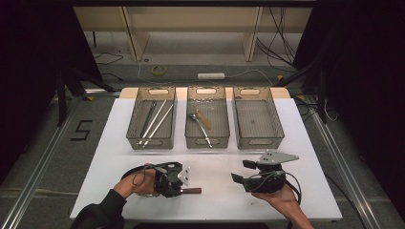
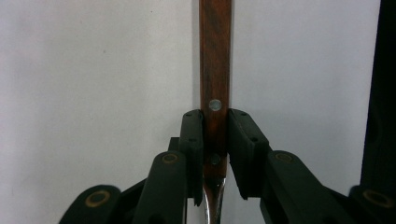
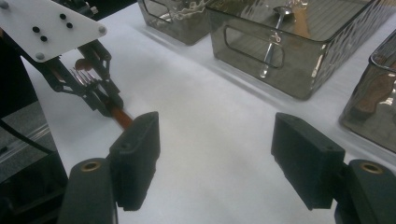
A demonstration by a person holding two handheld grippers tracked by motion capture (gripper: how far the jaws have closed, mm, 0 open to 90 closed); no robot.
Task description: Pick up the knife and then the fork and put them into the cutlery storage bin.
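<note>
The left gripper (image 2: 215, 154) pinches a wooden-handled fork (image 2: 215, 70) low over the white tabletop (image 1: 215, 164), near its front edge. The fork's long axis runs across the tabletop — handle end pointing right, toward the right gripper (image 3: 215, 161), tines back inside the gripper. The right gripper's fingers (image 3: 135, 156) are spread, holding nothing.

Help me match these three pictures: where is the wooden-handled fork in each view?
High view: the fork lies low, left of centre, in the left gripper.
Left gripper view: its handle runs up the centre from the closed jaws.
Right gripper view: upper left, tines showing.
Shared landmark: white tabletop.
</note>
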